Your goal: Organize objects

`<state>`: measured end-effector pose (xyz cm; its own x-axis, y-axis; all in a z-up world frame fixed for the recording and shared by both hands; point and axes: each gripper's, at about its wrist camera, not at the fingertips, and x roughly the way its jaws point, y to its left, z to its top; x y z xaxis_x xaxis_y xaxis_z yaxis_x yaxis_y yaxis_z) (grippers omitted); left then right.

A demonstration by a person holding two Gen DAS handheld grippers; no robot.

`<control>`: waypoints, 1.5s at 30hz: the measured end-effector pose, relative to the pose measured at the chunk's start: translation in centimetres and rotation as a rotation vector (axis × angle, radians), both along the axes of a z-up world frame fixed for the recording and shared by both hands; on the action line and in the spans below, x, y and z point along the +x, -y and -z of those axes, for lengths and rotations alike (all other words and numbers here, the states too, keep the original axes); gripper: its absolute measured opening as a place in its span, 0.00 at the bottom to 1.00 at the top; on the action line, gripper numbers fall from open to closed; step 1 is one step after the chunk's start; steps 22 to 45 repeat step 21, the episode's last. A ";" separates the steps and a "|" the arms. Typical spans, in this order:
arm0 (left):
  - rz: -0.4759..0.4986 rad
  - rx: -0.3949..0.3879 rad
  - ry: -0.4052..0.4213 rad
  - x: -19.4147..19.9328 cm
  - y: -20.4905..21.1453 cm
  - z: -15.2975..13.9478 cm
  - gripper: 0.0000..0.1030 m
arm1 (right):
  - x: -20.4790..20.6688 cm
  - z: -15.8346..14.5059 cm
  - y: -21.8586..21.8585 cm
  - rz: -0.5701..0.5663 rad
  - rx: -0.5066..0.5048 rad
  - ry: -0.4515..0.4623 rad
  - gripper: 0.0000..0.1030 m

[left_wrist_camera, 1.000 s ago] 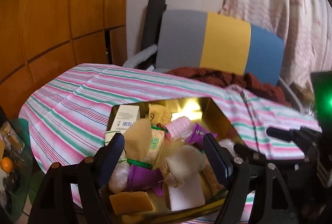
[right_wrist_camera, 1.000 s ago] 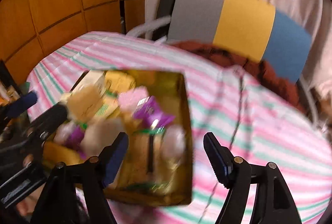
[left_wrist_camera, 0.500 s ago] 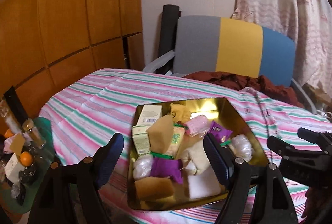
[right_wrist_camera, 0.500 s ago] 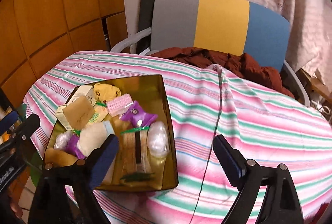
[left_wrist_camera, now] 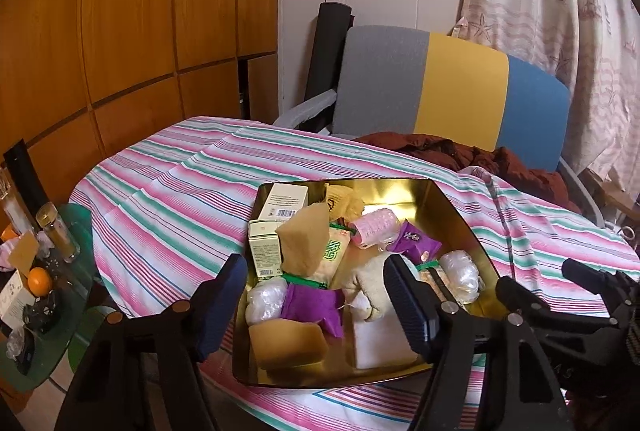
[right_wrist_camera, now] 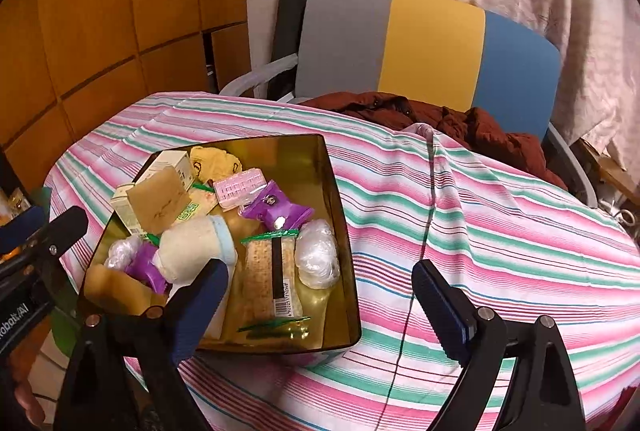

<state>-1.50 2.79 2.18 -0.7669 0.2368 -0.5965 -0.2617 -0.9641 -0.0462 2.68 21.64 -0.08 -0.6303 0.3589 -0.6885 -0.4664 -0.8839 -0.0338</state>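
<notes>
Crinkly packets and boxes fill shiny gold tray point(left_wrist_camera: 452, 207) on striped cloth point(left_wrist_camera: 168, 191).

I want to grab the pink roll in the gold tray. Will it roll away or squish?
The pink roll looks round and lies on its side atop other packets, so it may roll if nudged. Its clear wrapper looks shiny, so it could be slippery. It seems soft and light, so the open right gripper might squash it slightly.

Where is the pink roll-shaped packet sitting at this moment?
The pink packet lies inside the gold tray, toward its far middle in the left wrist view, between the yellow cloth and the purple wrapped snack. Neither gripper touches it.
</notes>
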 end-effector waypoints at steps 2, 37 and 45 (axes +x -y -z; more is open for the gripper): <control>0.006 0.010 0.010 -0.1 0.0 0.2 0.66 | -0.1 0.2 0.0 -0.002 -0.001 0.007 0.93; -0.005 0.001 -0.006 -0.7 0.2 0.9 0.50 | -1.4 1.4 0.2 -0.020 0.000 0.041 0.93; -0.005 0.001 -0.006 -0.7 0.2 0.9 0.50 | -1.4 1.4 0.2 -0.020 0.000 0.041 0.93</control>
